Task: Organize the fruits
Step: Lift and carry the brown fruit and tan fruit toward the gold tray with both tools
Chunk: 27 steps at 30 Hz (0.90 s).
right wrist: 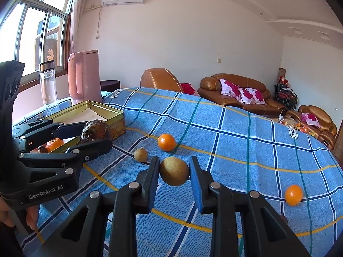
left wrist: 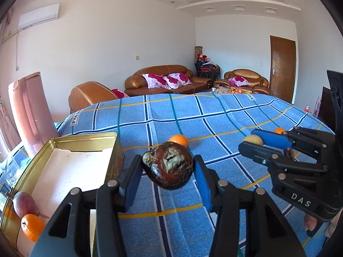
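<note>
Both grippers carry fruit toward the gold rectangular metal tin (left wrist: 64, 143) at the table's left edge.

The left gripper (left wrist: 168, 167) clamps a dark brown shrivelled round fruit (left wrist: 169, 167) beside the tin; the right gripper (right wrist: 174, 172) pinches a tan round fruit (right wrist: 174, 171). Each should be lowered over the rim before release.

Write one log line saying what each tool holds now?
left tool: shut on dark fruit | right tool: shut on tan fruit | gold tin: open

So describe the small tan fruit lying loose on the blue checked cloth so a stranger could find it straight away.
Start at the gold tin on the blue checked cloth. Just right of it an orange lies on the cloth, and the small tan fruit sits loose beside it. It is dull brownish-yellow, unlike the oranges, and smaller than the tan fruit gripped in the right tongs.
</note>
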{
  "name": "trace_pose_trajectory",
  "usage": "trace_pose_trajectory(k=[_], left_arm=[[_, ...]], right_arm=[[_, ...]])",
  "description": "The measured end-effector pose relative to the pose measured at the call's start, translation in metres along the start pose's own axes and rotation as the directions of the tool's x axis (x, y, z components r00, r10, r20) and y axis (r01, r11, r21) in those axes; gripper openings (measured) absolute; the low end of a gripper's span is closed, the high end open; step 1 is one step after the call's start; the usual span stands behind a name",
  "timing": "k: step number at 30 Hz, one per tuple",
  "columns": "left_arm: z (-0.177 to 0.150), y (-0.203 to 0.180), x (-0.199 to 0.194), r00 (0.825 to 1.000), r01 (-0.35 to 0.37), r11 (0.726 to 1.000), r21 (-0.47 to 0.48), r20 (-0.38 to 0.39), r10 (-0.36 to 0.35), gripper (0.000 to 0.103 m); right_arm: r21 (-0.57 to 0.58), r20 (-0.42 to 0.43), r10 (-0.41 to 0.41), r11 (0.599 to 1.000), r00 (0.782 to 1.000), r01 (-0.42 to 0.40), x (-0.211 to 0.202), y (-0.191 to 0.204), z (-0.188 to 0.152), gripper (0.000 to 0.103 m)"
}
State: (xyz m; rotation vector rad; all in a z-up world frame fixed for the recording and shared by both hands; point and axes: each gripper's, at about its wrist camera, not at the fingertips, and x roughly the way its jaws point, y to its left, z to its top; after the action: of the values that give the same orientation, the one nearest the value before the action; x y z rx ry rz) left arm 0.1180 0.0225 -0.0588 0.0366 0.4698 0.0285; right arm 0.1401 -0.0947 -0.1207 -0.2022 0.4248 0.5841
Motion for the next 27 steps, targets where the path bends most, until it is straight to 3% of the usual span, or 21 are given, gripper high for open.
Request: trace_pose_trajectory(k=[27], left_arm=[[-0.003, -0.006, -0.032, 0.989, -0.053, 0.999, 0.011, 0.138, 0.051, 0.05]], right_arm=[[-0.032, 0.157, -0.048, 0.998, 0.986, 0.054, -0.03, 0.008, -0.003, 0.03]])
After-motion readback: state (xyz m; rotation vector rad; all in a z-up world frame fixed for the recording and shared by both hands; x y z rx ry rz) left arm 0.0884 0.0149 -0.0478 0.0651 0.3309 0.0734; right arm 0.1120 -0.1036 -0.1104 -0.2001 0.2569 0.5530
